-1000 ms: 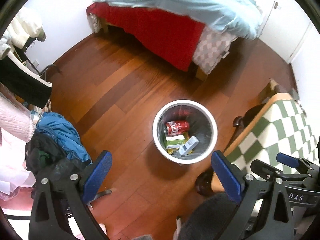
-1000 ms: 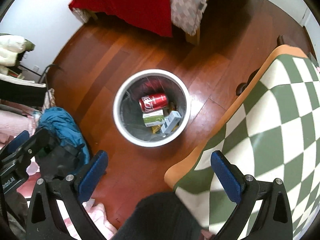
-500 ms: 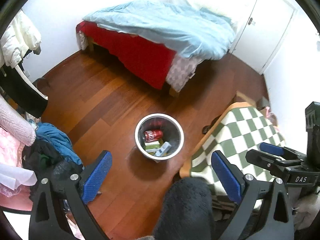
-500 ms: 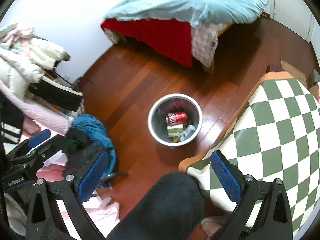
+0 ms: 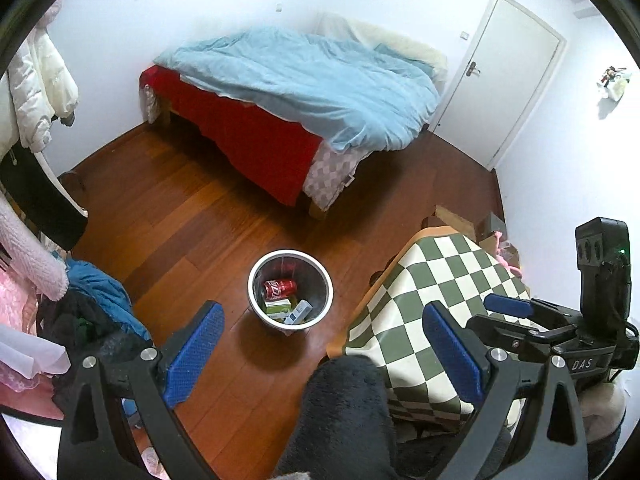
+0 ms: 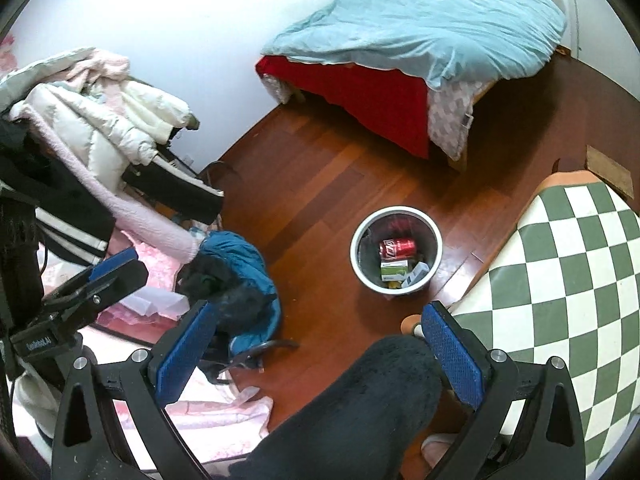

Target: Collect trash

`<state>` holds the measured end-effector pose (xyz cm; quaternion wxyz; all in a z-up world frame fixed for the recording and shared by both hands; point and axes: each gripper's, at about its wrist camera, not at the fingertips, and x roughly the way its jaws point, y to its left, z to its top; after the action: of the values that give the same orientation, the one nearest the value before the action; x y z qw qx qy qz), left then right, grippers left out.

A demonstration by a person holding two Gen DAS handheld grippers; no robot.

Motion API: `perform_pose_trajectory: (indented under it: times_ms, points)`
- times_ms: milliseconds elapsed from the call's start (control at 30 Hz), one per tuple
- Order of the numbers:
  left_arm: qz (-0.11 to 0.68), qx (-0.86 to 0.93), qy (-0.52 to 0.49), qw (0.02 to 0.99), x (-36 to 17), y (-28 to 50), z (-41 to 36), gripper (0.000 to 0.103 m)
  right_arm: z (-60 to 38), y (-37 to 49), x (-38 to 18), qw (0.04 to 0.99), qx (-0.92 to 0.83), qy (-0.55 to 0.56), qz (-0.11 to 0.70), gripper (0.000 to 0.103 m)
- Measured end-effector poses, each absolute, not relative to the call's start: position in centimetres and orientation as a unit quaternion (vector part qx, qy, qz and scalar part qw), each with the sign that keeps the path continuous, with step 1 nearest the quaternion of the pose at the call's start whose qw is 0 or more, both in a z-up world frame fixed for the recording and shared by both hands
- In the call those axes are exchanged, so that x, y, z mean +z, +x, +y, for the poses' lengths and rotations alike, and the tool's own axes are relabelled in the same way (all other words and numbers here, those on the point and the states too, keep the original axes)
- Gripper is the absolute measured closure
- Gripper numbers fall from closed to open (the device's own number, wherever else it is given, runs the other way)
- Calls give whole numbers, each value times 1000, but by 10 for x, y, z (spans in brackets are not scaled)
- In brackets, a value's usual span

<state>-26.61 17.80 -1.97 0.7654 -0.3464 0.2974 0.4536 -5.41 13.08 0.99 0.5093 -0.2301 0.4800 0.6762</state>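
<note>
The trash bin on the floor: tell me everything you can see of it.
The trash bin is a round, white-rimmed pail with a grey inside, upright on the wooden floor between the bed and the green-checked table. It is open-topped, with no lid. Inside lie a red soda can on its side, a green-and-white box and a smaller white box. Neither gripper touches it.

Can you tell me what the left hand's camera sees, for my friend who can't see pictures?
A round white trash bin stands on a wooden floor, holding a red soda can and small boxes. The open, empty left gripper hangs high above it, a bed with a blue blanket behind and a green checkered table at right.
</note>
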Motion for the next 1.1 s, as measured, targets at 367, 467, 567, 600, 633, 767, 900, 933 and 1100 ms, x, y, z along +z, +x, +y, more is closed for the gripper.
perform_pose_trajectory:
  times_ms: [367, 467, 567, 600, 633, 767, 900, 933, 1100]
  points:
    - [292, 452, -350, 767, -15, -274, 166, 2, 118, -55, 30, 499, 685, -234, 476, 0]
    - [291, 451, -350, 768, -15, -276, 166, 2, 118, -53, 31, 499, 685, -234, 476, 0]
    - [292, 451, -348, 768, -15, -275, 165, 2, 117, -53, 32, 495, 686, -234, 479, 0]
    - [292, 451, -349, 768, -15, -275, 165, 2, 117, -53, 32, 494, 687, -234, 479, 0]
    - [293, 448, -350, 769, -15, -275, 164, 1, 116, -54, 33, 494, 687, -236, 478, 0]
    - [294, 439, -357, 770, -17, -274, 165, 0, 117, -54, 34, 492, 688, -235, 479, 0]
    - [298, 437, -359, 769, -20, -272, 166, 0, 116, -55, 33, 490, 688, -237, 480, 0]
    - [299, 436, -360, 768, -20, -272, 166, 0, 116, -55, 33, 489, 689, -238, 480, 0]
    - [300, 433, -361, 770, -22, -270, 166, 0, 116, -59, 31, 482, 690, -245, 482, 0]
